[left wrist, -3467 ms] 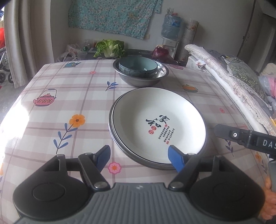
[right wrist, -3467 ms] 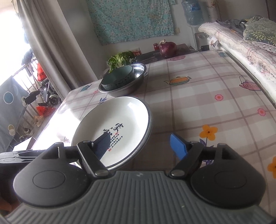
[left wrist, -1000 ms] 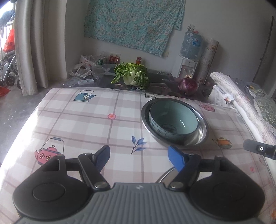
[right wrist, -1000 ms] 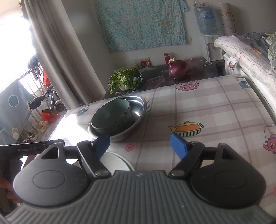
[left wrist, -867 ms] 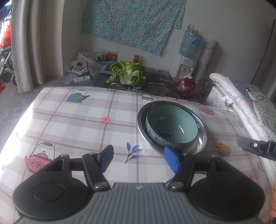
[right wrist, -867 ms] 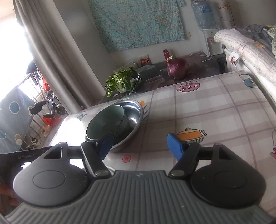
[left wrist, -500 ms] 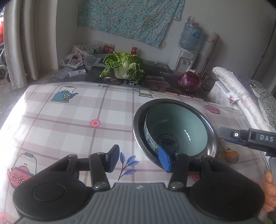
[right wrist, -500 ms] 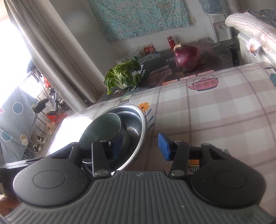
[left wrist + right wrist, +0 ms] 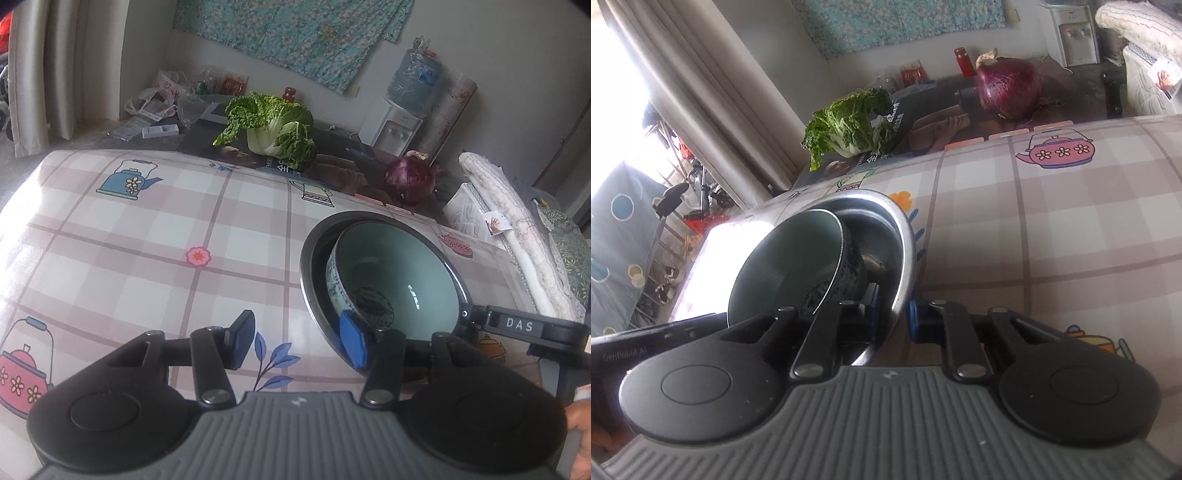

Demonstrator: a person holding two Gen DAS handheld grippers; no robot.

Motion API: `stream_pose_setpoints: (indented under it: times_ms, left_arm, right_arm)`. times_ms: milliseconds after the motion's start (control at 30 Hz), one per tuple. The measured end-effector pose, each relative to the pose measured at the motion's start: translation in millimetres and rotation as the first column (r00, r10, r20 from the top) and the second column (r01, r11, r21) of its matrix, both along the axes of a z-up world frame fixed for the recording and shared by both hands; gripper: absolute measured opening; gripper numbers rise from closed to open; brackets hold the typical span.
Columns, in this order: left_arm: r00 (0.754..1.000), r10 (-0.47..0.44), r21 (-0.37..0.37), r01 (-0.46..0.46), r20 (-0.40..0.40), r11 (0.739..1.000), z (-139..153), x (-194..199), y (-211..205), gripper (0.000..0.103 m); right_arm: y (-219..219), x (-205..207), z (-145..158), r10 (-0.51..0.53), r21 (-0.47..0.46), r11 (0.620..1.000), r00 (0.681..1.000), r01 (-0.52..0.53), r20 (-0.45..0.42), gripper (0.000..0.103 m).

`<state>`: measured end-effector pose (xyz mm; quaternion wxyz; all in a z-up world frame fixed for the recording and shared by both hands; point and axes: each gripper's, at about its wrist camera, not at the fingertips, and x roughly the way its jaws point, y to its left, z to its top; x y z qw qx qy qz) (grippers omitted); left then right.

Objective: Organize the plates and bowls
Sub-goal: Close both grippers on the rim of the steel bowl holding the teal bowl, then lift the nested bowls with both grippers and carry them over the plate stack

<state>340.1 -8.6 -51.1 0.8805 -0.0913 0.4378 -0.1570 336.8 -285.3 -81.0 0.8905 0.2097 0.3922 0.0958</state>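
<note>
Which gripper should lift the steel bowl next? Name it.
Right. The right gripper is already clamped on the steel bowl rim, having just closed. The left gripper has one pad inside the near rim, its jaws not pinching it.

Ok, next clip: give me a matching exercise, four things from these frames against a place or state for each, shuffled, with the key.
Things:
1. teal bowl
2. metal basin
3. left gripper
4. red onion

Places or states:
A. off the table, beyond its far edge
B. one finger inside the basin, the other outside
C. sits inside the basin
D. rim pinched by the right gripper

Pairs: 1-C, 2-D, 3-B, 4-A
</note>
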Motion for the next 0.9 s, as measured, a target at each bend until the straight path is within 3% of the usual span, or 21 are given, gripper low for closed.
stream_pose_setpoints:
  times_ms: [133, 200, 267, 367, 533, 633, 767, 900]
  left_arm:
    - [1.0, 0.018, -0.026, -0.018, -0.024, 1.0, -8, 9, 0, 0.05]
    - [0.999, 0.016, -0.051, -0.018, -0.033, 0.999, -10, 11, 1, 0.042]
    - [0.999, 0.005, -0.068, -0.007, -0.04, 0.998, -11, 8, 0, 0.028]
    - [0.998, -0.019, -0.035, 0.017, -0.056, 0.999, -9, -1, -4, 0.019]
    - [0.998, -0.044, 0.053, 0.046, -0.05, 0.997, -6, -16, -7, 0.019]
    - [0.998, -0.037, 0.081, 0.041, -0.05, 0.996, -7, -13, -7, 0.029]
    - [0.997, -0.001, 0.052, 0.005, -0.081, 0.999, -14, -3, 1, 0.04]
    - [0.997, 0.011, 0.018, -0.009, -0.072, 1.0, -17, 3, 5, 0.039]
  right_arm:
    - [2, 2, 1, 0.033, -0.035, 0.999, 0.999, -0.033, 0.006, 0.014]
    - [3, 2, 1, 0.051, -0.045, 0.998, 0.999, -0.05, 0.009, 0.014]
    - [4, 1, 2, 0.071, -0.053, 0.996, 0.997, -0.07, 0.014, 0.015]
    - [7, -4, 2, 0.106, -0.049, 0.993, 0.994, -0.105, 0.013, 0.015]
    - [16, -20, 5, 0.152, -0.064, 0.986, 0.988, -0.152, 0.002, 0.015]
    - [18, -27, 6, 0.157, -0.059, 0.986, 0.988, -0.157, -0.003, 0.016]
    - [10, -25, 3, 0.12, 0.012, 0.993, 0.992, -0.12, -0.025, 0.018]
    - [1, -20, -3, 0.071, 0.079, 0.995, 0.997, -0.068, -0.037, 0.019]
